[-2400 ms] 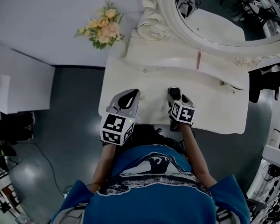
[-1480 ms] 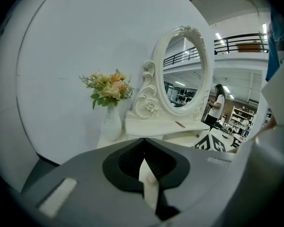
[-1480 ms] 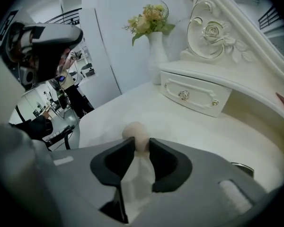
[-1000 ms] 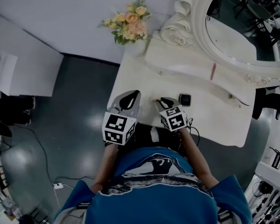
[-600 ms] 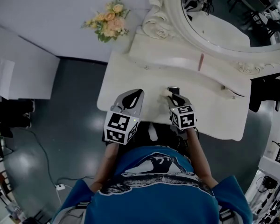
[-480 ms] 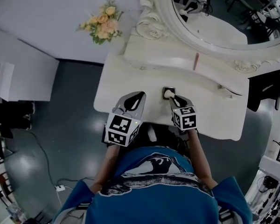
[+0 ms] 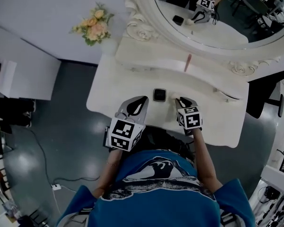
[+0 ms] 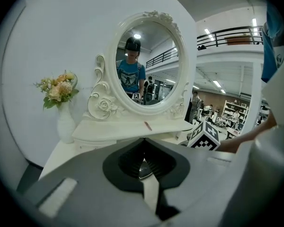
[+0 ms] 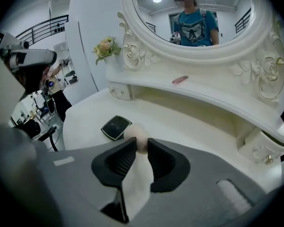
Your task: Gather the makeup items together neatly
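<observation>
My right gripper (image 9: 141, 144) is shut on a pale pink makeup sponge (image 9: 137, 135) and hovers low over the white dressing table (image 7: 132, 82). A black square compact (image 9: 116, 126) lies flat on the table just left of that gripper, apart from it; in the head view the compact (image 7: 159, 95) sits between the two grippers. A pink lipstick (image 7: 188, 63) lies on the raised shelf under the mirror. My left gripper (image 7: 136, 104) hangs at the table's front edge, its jaws shut with nothing in them.
A large oval mirror (image 7: 203, 13) in a carved white frame stands behind the shelf. A white vase of peach flowers (image 7: 92, 28) is at the back left. A small drawer with a knob (image 9: 265, 150) sits at the right. Dark floor lies past the table's edges.
My right gripper, still holding the sponge, has crossed from the compact's left side to its right. The compact and the left gripper have stayed put; the head view has shifted.
</observation>
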`<state>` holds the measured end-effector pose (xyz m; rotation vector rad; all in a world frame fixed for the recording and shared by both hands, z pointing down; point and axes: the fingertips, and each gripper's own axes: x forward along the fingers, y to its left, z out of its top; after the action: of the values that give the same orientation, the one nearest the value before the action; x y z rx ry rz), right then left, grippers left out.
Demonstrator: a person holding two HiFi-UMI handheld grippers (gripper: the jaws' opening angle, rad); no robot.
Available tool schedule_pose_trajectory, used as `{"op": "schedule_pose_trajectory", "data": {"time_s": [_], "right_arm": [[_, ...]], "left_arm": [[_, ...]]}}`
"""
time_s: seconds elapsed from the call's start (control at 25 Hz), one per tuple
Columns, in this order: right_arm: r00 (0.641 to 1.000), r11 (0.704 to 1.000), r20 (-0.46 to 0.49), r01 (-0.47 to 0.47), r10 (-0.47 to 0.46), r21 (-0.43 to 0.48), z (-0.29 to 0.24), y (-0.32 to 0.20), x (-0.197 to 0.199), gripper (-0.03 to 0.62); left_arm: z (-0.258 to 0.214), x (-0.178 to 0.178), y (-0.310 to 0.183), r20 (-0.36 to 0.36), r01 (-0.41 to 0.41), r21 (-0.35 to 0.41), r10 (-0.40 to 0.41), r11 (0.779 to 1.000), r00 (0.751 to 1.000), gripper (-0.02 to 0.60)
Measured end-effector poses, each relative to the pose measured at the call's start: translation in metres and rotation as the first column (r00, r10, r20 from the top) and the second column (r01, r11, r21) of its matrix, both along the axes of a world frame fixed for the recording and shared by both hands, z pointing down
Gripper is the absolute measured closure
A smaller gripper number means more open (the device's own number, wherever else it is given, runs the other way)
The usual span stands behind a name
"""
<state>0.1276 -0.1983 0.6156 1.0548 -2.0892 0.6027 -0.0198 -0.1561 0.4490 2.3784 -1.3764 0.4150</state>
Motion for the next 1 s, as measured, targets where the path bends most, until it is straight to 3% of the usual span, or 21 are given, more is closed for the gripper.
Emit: {"op": "schedule_pose_trajectory", "data": {"time_s": [0.28, 0.56, 1.0], "right_arm": [[0.996, 0.996, -0.045, 0.076, -0.078, -0.038, 0.027, 0.001, 0.009, 0.508], [0.99, 0.991, -0.032, 0.134, -0.134, -0.014, 0.035, -0.001, 0.008, 0.507], [0.995, 0.996, 0.022, 0.093, -0.093, -0.013, 0.03, 0.006, 0.009, 0.459]], "left_arm": [[0.002, 0.02, 0.003, 0.007, 0.046, 0.005, -0.046, 0.999, 0.999, 0.565], [0.004, 0.025, 0.003, 0.029, 0.083, -0.001, -0.083, 0.997, 0.996, 0.564], [-0.003, 0.042, -0.003, 0.056, 0.017, 0.004, -0.017, 1.0, 0.998, 0.565]]}}
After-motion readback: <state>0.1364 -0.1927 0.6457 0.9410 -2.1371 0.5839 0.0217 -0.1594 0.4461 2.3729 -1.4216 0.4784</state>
